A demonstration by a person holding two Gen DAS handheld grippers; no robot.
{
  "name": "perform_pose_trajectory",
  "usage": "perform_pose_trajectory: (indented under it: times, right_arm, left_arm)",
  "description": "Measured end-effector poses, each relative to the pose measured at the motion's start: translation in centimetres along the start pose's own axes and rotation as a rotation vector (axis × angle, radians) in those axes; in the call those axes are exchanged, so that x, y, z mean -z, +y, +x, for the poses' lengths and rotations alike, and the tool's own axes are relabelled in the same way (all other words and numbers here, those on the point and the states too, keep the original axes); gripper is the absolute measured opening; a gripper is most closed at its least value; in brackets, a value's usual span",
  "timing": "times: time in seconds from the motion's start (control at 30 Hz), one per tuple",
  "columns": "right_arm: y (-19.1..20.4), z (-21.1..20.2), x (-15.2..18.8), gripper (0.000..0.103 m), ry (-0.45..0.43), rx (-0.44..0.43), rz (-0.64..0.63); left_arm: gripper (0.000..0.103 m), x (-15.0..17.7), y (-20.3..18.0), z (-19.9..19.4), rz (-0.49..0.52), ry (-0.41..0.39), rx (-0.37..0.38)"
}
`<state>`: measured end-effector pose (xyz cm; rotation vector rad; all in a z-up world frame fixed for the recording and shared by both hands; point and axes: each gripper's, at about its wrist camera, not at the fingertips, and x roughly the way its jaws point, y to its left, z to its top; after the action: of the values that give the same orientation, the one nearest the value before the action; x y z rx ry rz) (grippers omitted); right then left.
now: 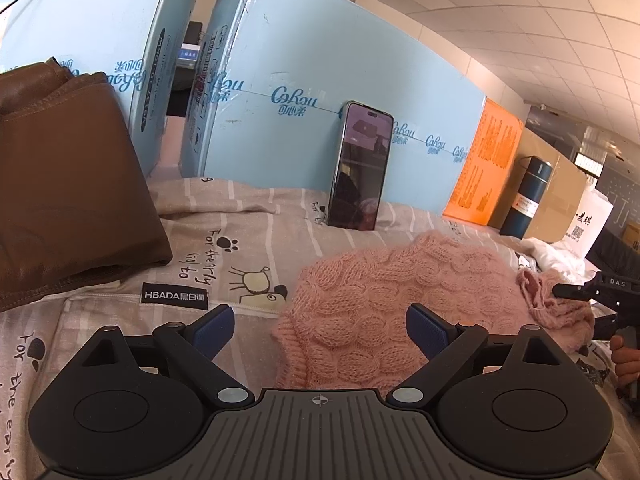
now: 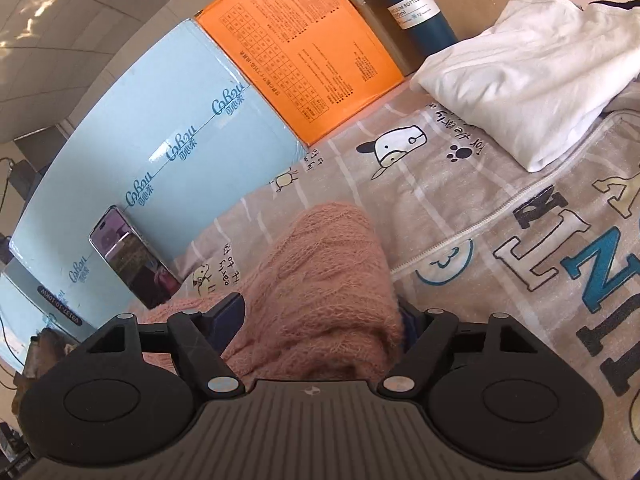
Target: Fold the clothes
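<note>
We're down low over the bed, and the pink cable-knit sweater [image 1: 404,300] lies bunched in the middle of the striped beige cartoon-print bedsheet [image 1: 256,256], short of the far edge where the boxes stand.

The left gripper [image 1: 320,330] hangs just in front of the sweater's near hem with its blue-padded fingers [image 1: 214,330] spread wide, nothing between them, the knit lying in the gap beyond the tips.

Over to the right gripper [image 2: 322,320]: a thick roll of the pink knit fills the space between its fingers, and we see the dark pad [image 2: 230,314] on one side right up against the wool. The other pad is mostly buried behind the fabric, so we can't tell for sure whether the bundle is truly pinched or just sitting between them. In the left view that same tool comes in from the right edge, one finger [image 1: 570,291] touching the loose sleeve end, with the person's hand [image 1: 624,356] below it.

Along the far edge we have two large pale blue printed cardboard boxes [image 1: 304,80], closed, contents hidden, with a black smartphone [image 1: 360,168] leaning upright against one. Next along, an orange printed box [image 2: 304,48], also shut, then a dark teal vacuum bottle [image 2: 416,8] capped and standing by a brown carton [image 1: 560,184].

A brown leather-look folded garment [image 1: 68,184] sits at the left side; a white folded garment [image 2: 528,72] rests toward the right corner.
</note>
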<state>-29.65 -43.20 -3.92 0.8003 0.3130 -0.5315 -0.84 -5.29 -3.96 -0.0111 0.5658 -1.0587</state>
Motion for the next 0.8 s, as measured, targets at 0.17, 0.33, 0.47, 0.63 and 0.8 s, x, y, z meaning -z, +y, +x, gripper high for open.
perform_pose_trajectory:
  times: [0.17,0.33,0.47,0.63,0.8]
  right_arm:
    - [1.4,-0.3,0.9,0.031,-0.035,-0.015,-0.111]
    - [1.9,-1.7,0.6,0.027,-0.129,-0.007,-0.176]
    - [1.6,-3.1,-0.1,0.025,-0.186,0.007,-0.178]
    - [1.8,-4.8,-1.8,0.025,-0.28,0.114,-0.239]
    - [4.9,-5.2,-1.8,0.026,-0.35,0.145,-0.431]
  left_arm:
    - [0.094,0.1,0.1,0.6,-0.012,0.026,0.034]
    - [0.058,0.3,-0.2,1.9,-0.029,0.095,0.093]
    - [0.036,0.3,-1.1,2.9,-0.039,0.152,0.136]
    - [0.042,-0.1,-4.0,3.7,-0.025,0.173,0.29]
    - [0.068,-0.6,-4.3,3.3,0.045,0.103,0.135]
